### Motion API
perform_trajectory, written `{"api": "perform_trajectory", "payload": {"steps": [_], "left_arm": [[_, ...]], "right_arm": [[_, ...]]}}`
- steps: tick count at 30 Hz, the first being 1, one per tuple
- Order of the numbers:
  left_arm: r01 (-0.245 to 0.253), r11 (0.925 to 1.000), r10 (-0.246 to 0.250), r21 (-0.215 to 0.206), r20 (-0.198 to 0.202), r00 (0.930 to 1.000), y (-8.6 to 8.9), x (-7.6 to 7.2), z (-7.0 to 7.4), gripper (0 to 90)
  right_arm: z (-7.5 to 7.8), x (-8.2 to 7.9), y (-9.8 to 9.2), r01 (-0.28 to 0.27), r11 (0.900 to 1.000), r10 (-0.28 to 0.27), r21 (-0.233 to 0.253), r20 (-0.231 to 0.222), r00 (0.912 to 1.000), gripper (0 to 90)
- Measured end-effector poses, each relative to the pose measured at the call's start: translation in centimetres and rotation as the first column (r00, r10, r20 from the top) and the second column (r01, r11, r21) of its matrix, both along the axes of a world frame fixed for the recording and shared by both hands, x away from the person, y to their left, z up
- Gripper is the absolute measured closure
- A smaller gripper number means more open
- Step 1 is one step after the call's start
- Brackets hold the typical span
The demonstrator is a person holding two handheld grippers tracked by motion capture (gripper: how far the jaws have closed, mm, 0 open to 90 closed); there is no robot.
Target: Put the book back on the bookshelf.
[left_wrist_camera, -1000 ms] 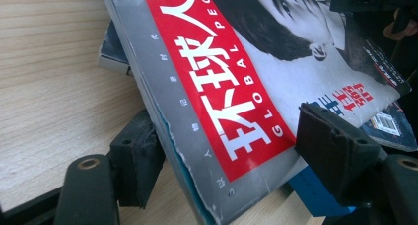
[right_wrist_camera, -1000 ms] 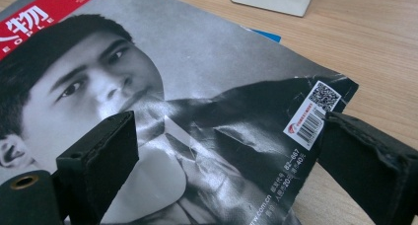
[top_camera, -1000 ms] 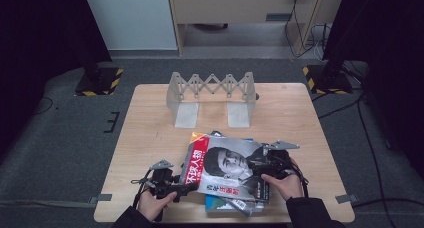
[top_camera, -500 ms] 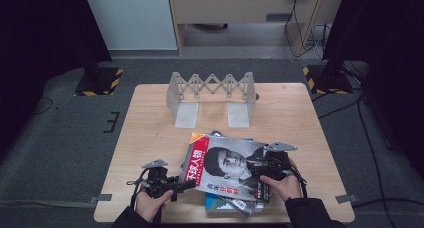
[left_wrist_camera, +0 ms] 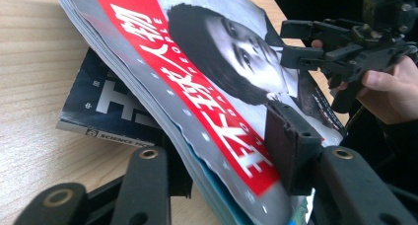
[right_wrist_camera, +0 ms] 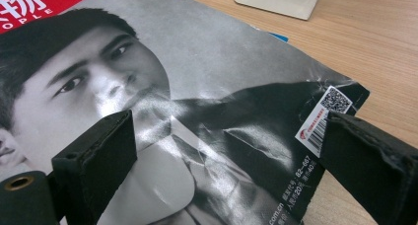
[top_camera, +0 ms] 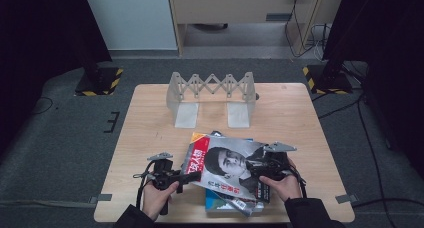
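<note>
A: Item one?

B: Magazine [top_camera: 225,164], red masthead band, black-and-white portrait cover. It sits at the near middle of the table [top_camera: 150,128], top of a small pile, its left edge raised off the book beneath.

A: What holds it?

B: Left gripper [left_wrist_camera: 231,151], clamped on the magazine's left edge; one jaw lies on the cover by the red band, the other under the pages. In the high view it sits just left of the pile, in the person's left hand [top_camera: 156,198].

A: And the other tongs?

B: Right gripper [right_wrist_camera: 226,151], jaws spread wide over the lower right of the cover, beside the barcode corner, gripping nothing. The right hand [top_camera: 280,184] carries it at the pile's right side.

A: What lies under?

B: Dark book [left_wrist_camera: 106,109] with pale lettering, flat on the table, and a blue-edged one below.

A: Farther out?

B: Grey folding rack [top_camera: 212,95], accordion lattice between two end plates, standing at the far middle of the table, well apart from the pile.

A: Step in hand?

B: By my reading, lifting the top magazine off the pile, likely bound for the rack.

A: Next move needs?

B: Right jaws to close on the right edge so the limp pages don't sag, then a level two-handed lift clear of the dark book.
</note>
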State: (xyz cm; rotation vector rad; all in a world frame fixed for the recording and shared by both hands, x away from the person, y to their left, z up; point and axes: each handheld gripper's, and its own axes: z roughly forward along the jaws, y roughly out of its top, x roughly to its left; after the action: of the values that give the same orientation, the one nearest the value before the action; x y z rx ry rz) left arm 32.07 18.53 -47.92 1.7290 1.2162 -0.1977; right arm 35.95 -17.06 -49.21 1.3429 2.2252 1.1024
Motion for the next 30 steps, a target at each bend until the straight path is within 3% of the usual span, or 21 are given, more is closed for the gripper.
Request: {"api": "perform_trajectory", "payload": {"steps": [4, 10, 13, 16, 23, 30], "left_arm": [[-0.011, 0.9997, 0.01, -0.023, -0.038, 0.9992, 0.2, 0.2, 0.1, 63.3], [-0.02, 0.9992, 0.019, -0.033, -0.043, 0.9989, 0.3, 0.4, 0.9, 70.0], [-0.027, 0.9984, 0.025, -0.049, -0.033, 0.9991, 0.4, 0.6, 1.6, 74.0], [-0.023, 0.9989, 0.023, -0.04, -0.015, 0.9996, 0.1, 0.9, 2.5, 75.5], [-0.021, 0.9987, 0.022, -0.046, 0.014, 0.9997, -0.8, 1.6, 4.0, 79.5], [-0.024, 0.9968, 0.025, -0.076, 0.008, 0.9997, -1.3, 2.2, 5.1, 82.7]], "right_arm": [[0.0, 0.0, 0.0, -0.003, 1.0, 0.003, -0.003, 0.0, 1.0, 7.2], [0.5, 0.0, -0.4, 0.0, 1.0, 0.0, 0.019, 0.006, 1.0, 10.5], [0.9, 0.1, -1.1, 0.027, 0.999, -0.028, 0.04, 0.029, 0.9992, 10.6], [1.2, 0.2, -2.0, 0.065, 0.996, -0.067, 0.06, 0.037, 0.9971, 10.7], [1.6, 0.5, -4.7, 0.139, 0.988, -0.142, 0.062, 0.051, 0.9885, 10.7], [1.4, 0.9, -7.5, 0.216, 0.975, -0.218, 0.045, 0.057, 0.9742, 10.7]]}}
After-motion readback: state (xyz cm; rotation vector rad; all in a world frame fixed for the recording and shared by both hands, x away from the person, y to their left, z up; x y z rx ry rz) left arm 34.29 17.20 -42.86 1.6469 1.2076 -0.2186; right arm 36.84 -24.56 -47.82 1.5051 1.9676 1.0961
